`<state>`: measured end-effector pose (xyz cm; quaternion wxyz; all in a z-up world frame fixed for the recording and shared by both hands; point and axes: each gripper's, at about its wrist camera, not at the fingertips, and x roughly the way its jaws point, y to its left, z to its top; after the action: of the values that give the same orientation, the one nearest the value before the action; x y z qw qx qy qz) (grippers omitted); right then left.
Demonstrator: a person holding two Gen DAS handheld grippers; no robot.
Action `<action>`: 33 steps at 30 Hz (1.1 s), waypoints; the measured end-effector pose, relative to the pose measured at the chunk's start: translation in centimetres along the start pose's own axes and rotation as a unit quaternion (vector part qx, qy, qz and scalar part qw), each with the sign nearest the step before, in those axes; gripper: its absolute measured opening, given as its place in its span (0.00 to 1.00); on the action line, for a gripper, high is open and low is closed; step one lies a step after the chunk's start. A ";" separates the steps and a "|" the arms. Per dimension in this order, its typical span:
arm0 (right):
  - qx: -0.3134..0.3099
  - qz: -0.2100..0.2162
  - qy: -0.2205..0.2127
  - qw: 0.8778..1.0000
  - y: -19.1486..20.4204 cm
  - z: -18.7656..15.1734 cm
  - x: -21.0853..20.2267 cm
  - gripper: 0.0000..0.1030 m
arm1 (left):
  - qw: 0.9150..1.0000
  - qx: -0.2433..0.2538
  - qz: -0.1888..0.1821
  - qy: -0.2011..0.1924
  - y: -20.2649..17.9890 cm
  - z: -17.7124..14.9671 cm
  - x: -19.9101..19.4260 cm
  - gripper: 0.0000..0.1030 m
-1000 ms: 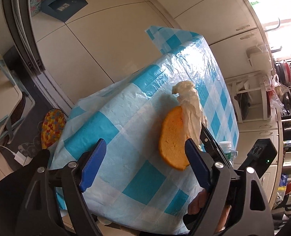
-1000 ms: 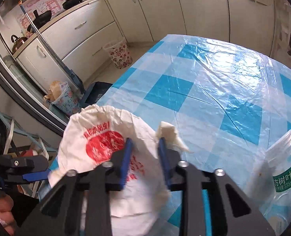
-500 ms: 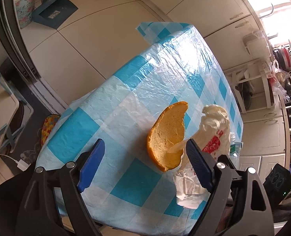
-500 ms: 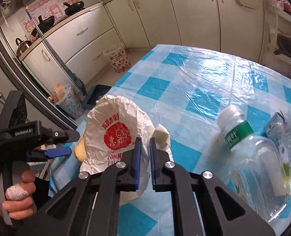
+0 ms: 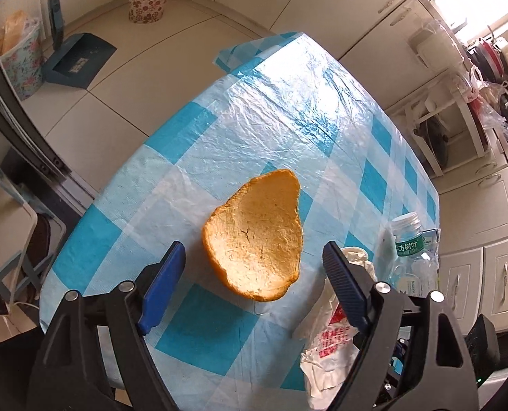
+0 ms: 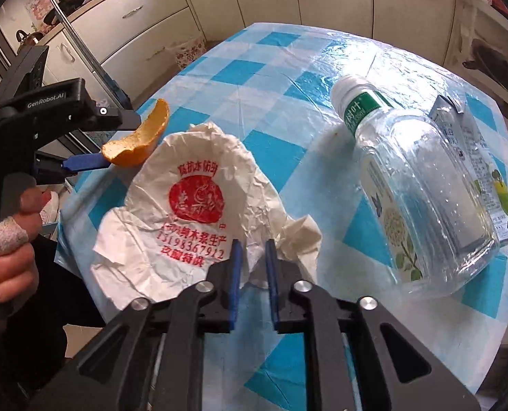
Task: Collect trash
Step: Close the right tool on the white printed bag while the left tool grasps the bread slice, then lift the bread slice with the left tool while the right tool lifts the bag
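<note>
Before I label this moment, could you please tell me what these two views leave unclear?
- Carton, right wrist view: mostly behind the clear bottle; print too small to read.
- Paper wrapper, left wrist view: partly hidden by the left gripper.
- Orange peel, right wrist view: its near end lies behind the wrapper.

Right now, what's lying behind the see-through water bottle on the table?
A drink carton lies just behind the water bottle, on the blue checked tablecloth. Only its top and one printed side show; the bottle covers the rest.
</note>
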<state>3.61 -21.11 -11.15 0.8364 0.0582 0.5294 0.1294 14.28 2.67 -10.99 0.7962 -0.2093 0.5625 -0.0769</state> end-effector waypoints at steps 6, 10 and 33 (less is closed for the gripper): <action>-0.004 0.002 -0.018 1.000 1.0 0.5 0.5 0.54 | 1.000 0.018 0.021 0.008 -0.2 -0.1 0.7 0.32; -0.024 -0.021 -0.018 0.999 1.5 0.5 1.5 0.52 | 0.999 0.034 0.028 0.006 -0.4 -0.1 0.6 0.11; -0.046 -0.021 -0.028 0.998 1.2 -0.8 -1.1 0.09 | 0.986 0.121 0.085 -0.079 -3.1 -0.8 -3.0 0.09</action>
<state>2.20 -20.29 -10.23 0.8551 0.0120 0.5004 0.1348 12.83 0.70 -7.36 0.8611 -0.0682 0.5002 -0.0600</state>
